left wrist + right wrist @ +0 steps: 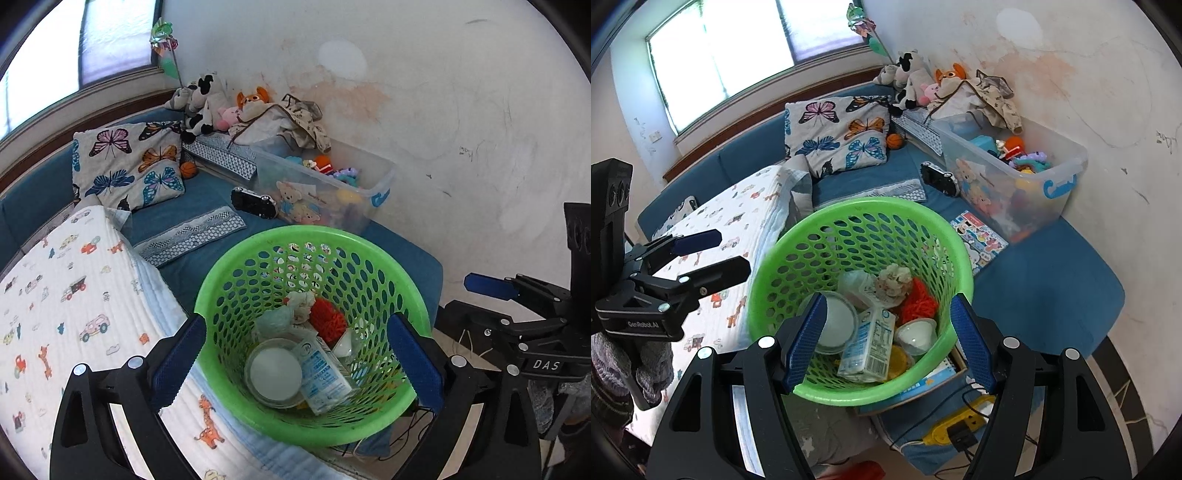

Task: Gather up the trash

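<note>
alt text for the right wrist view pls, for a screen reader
A green perforated basket sits on a blue bed between the open right gripper's blue-padded fingers, holding a milk carton, plastic cups, crumpled paper and a red mesh. The left gripper hovers empty at left; a clear toy bin stands behind.

The basket (373, 254) is glossy green plastic, perforated all round. Inside, the milk carton (867, 345) is printed, smooth coated paper, the round lid (274, 373) translucent plastic, the crumpled tissue (301, 301) soft paper. The storage bin (1067, 155) is clear, shiny plastic. The blanket (66, 295) is quilted matt cloth. Each gripper has matt black plastic arms, ribbed blue pads (971, 341) and bright metal screws.
</note>
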`<state>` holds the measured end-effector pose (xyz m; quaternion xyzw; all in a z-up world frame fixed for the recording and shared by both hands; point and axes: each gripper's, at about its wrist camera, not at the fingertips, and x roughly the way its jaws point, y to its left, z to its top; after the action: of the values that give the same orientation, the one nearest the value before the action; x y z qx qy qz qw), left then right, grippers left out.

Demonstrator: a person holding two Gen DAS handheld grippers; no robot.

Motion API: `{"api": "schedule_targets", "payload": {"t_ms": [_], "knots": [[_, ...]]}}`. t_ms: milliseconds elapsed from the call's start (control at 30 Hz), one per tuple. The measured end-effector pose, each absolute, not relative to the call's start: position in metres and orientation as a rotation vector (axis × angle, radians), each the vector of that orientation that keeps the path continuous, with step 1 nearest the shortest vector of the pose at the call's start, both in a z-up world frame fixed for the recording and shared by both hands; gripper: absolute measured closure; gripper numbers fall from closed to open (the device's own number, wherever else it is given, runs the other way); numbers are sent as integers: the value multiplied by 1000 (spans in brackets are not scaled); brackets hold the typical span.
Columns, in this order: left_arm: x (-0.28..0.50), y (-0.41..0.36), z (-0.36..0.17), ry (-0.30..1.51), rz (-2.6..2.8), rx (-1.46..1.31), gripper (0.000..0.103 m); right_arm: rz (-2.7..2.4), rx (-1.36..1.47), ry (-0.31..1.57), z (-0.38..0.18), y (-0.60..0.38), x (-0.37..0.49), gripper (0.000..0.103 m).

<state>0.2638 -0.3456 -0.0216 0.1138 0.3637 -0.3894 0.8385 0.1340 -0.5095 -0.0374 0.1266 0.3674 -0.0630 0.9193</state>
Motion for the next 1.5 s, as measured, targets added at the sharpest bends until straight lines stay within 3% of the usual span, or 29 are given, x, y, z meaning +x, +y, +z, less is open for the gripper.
{"api": "schedule_targets", "payload": {"t_ms": [333, 1000, 1500], "knots": [[247, -293, -6, 733, -757, 214, 8, -85, 229, 738, -32, -482, 126, 30], [212, -147, 5, 648, -451, 158, 8, 0, 155, 718, -36, -382, 121, 13], [165, -79, -2, 613, -315, 132, 7, 65, 107, 716, -32, -322, 114, 8]]}}
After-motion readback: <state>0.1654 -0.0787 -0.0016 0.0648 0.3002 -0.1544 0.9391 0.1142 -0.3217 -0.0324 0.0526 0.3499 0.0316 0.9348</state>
